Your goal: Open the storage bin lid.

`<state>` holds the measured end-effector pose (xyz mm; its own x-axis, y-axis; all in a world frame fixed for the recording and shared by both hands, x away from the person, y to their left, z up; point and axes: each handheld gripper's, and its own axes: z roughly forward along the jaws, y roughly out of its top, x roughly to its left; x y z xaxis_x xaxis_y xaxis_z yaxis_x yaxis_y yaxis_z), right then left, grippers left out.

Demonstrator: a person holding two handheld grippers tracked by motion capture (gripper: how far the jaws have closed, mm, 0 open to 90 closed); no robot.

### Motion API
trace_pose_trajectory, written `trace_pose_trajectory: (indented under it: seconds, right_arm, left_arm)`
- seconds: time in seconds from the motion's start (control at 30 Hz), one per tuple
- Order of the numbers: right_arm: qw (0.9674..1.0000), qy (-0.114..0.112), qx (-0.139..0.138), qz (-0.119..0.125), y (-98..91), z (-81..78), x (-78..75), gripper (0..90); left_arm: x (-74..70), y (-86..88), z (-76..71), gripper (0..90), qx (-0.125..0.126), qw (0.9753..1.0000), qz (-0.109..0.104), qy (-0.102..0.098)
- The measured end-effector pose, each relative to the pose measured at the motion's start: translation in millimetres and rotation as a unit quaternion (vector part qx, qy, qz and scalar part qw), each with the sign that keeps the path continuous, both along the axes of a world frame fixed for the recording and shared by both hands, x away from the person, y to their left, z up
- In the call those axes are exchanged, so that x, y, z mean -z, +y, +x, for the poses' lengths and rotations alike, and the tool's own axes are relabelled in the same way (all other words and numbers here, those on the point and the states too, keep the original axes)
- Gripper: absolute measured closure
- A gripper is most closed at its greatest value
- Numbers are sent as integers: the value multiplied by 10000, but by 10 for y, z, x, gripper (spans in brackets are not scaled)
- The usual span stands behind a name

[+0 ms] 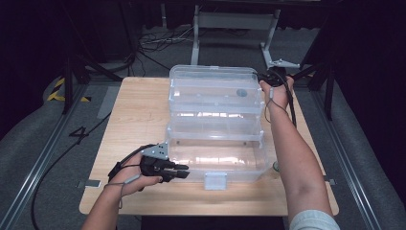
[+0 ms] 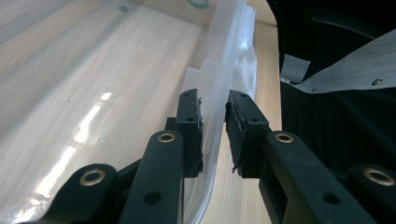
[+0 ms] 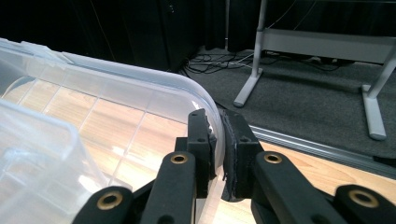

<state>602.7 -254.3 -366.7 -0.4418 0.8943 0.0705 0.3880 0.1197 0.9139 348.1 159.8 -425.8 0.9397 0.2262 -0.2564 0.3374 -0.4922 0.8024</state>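
A clear plastic storage box stands on the wooden table, with its hinged lid swung up and back. My left gripper sits at the box's near-left corner. In the left gripper view its jaws are shut on the thin clear front wall, one pad on each side. My right gripper is at the lid's far-right corner. In the right gripper view its pads are pinched on the lid's rounded rim. The box looks empty inside.
The table has bare wood left of the box. A small round greenish thing lies by the box's right side. A white latch hangs at the front wall. A metal stand and cables are on the floor behind.
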Motion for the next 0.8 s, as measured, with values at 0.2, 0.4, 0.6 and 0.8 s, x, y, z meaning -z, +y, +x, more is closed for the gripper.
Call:
trace_pose_trajectory:
  seconds: [0.2, 0.4, 0.6, 0.8]
  right_arm:
    - [9999, 117, 18, -74, 10, 47, 65, 826]
    - [9997, 219, 27, -69, 18, 87, 117, 826]
    - [9995, 295, 48, -75, 23, 113, 163, 825]
    - [9993, 371, 56, -80, 25, 134, 205, 823]
  left_arm:
    - [7, 1, -8, 755, -16, 10000, -45, -31]
    - [10, 5, -9, 754, -13, 10000, -62, -53]
    - [10, 8, -6, 755, -4, 10000, -65, -57]
    - [11, 8, -5, 756, 8, 10000, -79, -52]
